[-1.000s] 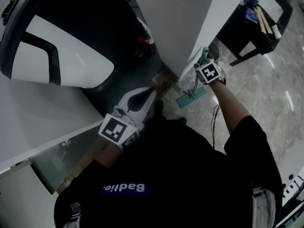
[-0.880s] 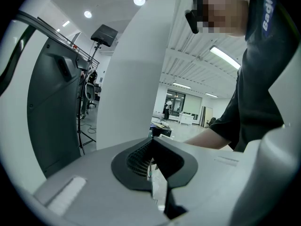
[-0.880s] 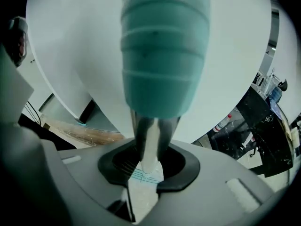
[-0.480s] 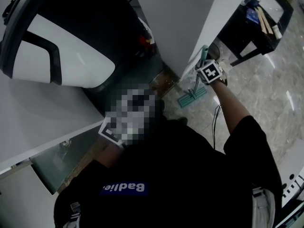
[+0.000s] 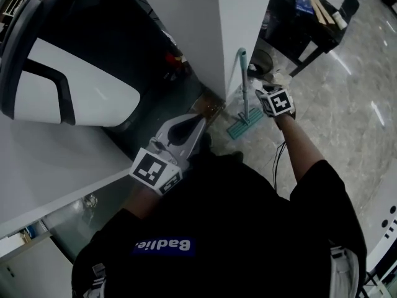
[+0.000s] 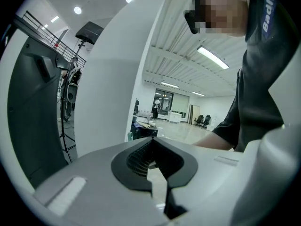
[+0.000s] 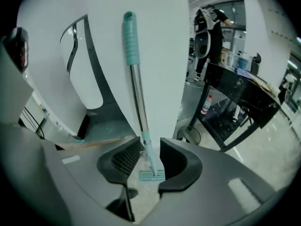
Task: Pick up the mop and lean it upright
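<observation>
The mop [image 5: 244, 95] stands upright on the floor, a metal shaft with a teal grip on top. Its grip leans against the white pillar [image 5: 239, 17], and its teal flat head [image 5: 239, 128] rests on the tiles. My right gripper [image 5: 265, 92] hangs a short way to the right of the shaft, apart from it. In the right gripper view the mop [image 7: 136, 88] shows beyond my right gripper [image 7: 150, 147]; the jaws are closing and the pads touch nothing. My left gripper [image 5: 201, 120] is held low near my body, its tips together and empty [image 6: 151, 142].
A large white and black machine shell [image 5: 74, 85] fills the left. A black table [image 5: 310, 23] with clutter stands right of the pillar, a round stand base [image 5: 263, 58] by its leg. A cable [image 5: 279, 160] lies on the tiled floor. A person [image 7: 207, 27] stands far back.
My right gripper has come off the mop's shaft and drawn back to the right. The mop now stands by itself against the pillar. The left gripper stays put.
</observation>
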`<act>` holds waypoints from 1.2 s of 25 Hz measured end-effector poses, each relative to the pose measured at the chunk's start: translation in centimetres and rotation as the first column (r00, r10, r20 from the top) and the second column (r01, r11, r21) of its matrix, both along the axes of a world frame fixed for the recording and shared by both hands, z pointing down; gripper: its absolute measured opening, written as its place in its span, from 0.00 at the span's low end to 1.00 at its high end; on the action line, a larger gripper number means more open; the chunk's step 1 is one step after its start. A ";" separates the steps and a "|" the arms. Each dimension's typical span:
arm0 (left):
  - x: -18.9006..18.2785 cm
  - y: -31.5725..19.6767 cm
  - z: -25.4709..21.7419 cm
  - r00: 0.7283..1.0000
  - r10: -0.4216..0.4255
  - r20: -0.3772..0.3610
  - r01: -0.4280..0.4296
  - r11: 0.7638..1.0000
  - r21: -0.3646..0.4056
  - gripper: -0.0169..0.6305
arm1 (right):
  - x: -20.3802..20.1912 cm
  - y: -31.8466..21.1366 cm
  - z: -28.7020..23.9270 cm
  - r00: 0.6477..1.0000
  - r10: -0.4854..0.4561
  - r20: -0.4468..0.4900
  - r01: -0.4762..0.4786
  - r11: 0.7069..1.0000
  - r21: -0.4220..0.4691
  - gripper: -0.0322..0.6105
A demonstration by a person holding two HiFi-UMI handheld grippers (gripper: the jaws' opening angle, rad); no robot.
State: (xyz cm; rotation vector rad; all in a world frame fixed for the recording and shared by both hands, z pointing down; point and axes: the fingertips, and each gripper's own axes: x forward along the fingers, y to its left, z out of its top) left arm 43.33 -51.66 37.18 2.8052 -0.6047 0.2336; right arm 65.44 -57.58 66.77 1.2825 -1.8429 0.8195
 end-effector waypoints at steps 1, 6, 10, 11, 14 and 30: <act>0.5 0.5 0.1 1.000 0.013 0.002 -0.013 1.000 -0.002 0.06 | 0.1 0.6 -0.6 0.999 0.038 0.038 -0.039 0.999 0.028 0.24; 4.0 4.1 0.3 0.996 0.093 0.004 -0.093 0.996 0.000 0.06 | 0.9 4.8 -3.6 0.972 0.163 0.169 -0.187 0.972 0.141 0.06; 6.9 7.1 0.5 0.985 0.173 0.004 -0.173 0.985 0.007 0.06 | 2.0 8.2 -6.0 0.950 0.207 0.231 -0.259 0.940 0.221 0.06; 7.5 7.8 0.5 0.981 0.193 0.004 -0.193 0.981 0.008 0.06 | 2.4 9.1 -6.7 0.945 0.217 0.243 -0.275 0.931 0.239 0.06; 9.1 9.7 0.6 0.968 0.249 0.007 -0.249 0.968 0.010 0.06 | 3.4 11.8 -8.1 0.927 0.252 0.277 -0.329 0.903 0.278 0.05; 12.2 14.7 0.4 0.891 0.455 -0.001 -0.454 0.891 0.023 0.06 | 5.3 21.3 -12.1 0.832 0.399 0.387 -0.540 0.744 0.394 0.05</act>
